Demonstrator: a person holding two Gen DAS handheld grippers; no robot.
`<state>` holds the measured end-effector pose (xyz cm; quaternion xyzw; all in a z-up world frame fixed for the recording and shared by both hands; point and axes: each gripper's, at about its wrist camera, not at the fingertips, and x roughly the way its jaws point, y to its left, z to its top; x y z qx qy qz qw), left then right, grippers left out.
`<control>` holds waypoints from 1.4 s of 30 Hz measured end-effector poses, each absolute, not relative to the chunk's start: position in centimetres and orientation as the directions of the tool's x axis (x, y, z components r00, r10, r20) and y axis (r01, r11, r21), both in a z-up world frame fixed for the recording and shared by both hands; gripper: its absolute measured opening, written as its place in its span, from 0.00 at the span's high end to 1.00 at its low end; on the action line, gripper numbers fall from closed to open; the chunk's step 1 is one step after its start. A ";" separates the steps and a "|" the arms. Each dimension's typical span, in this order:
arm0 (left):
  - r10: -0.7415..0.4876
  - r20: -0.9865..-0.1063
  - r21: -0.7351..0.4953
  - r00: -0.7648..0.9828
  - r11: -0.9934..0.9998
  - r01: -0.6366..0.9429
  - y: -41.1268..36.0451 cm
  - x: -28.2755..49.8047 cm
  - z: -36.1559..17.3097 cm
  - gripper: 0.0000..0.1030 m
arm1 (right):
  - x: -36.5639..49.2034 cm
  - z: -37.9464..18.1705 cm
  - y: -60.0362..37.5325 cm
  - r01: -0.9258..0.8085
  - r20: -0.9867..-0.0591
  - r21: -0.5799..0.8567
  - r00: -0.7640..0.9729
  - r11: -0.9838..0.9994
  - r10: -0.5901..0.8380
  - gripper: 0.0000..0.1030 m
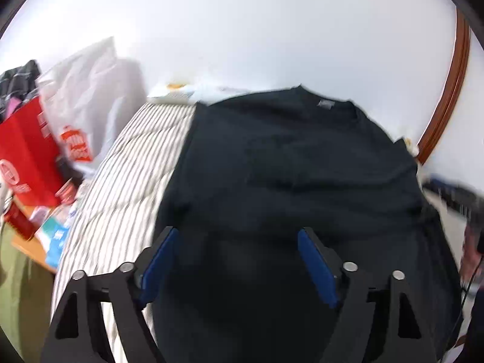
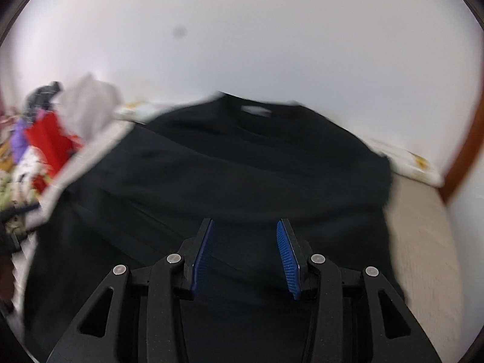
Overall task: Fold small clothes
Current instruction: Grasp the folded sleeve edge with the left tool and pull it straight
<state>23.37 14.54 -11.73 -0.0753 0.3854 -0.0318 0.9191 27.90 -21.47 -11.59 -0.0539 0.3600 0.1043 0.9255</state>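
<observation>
A black shirt lies spread on a striped bed cover, its neck label at the far end. My left gripper hovers over the shirt's near part, jaws wide apart, blue pads bare, nothing pinched. In the right wrist view the same black shirt fills the middle, blurred, with its label far off. My right gripper stands over it with jaws parted and nothing between the pads. The near hem is hidden under both grippers.
A red bag, a white plastic bag and loose packets crowd the bed's left side. A white wall lies behind, with a brown wooden frame at the right. A flowered sheet lies by the far right corner.
</observation>
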 end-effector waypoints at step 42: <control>-0.095 -0.688 -0.192 0.719 0.980 -0.055 17.8 29.1 -13.0 0.93 | 30.0 -14.7 -32.7 0.071 -0.703 0.055 0.711 0.996 -0.012 0.48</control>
